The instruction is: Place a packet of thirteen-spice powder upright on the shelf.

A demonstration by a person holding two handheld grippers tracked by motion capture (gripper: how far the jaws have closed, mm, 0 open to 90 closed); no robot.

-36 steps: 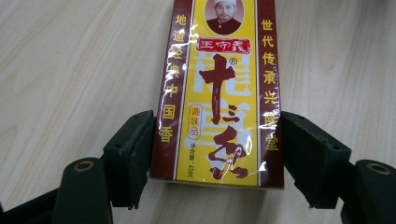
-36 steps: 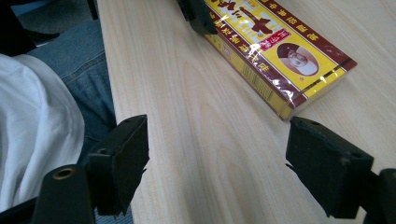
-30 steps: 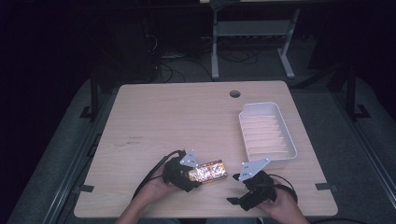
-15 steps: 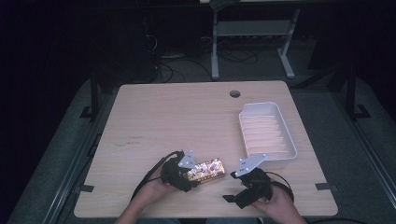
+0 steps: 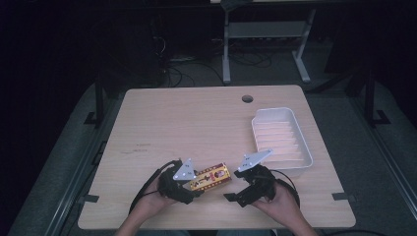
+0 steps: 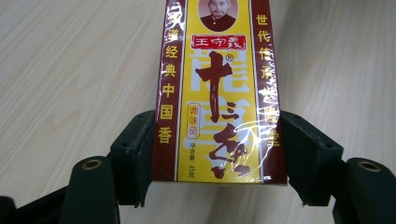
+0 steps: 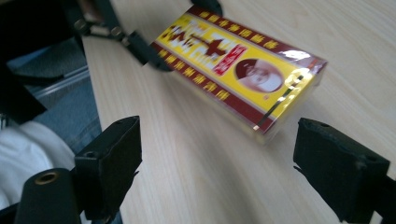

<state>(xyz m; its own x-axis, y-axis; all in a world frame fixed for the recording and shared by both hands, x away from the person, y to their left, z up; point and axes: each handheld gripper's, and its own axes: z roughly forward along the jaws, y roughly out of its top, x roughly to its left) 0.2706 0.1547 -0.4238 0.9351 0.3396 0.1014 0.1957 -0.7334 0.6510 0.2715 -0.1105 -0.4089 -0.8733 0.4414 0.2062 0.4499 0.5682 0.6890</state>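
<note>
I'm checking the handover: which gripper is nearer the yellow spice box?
Left. The left gripper is shut on the yellow spice box, pads on its long sides. The right gripper stands open just off the box's far end, not touching.

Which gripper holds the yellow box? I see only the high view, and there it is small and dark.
Observer: The left gripper holds it. In the left gripper view its black pads press on both long sides of the yellow and red box, near one end.
Operator: And the right gripper, does it touch the box?
Observer: No. In the right gripper view the right gripper is open, its jaws have just been opening, and the box end lies ahead of them with bare table between the pads.
Operator: Is the box lying on the table?
Observer: In the right gripper view its free end looks slightly raised, with a shadow beneath; I cannot tell for certain.
</note>
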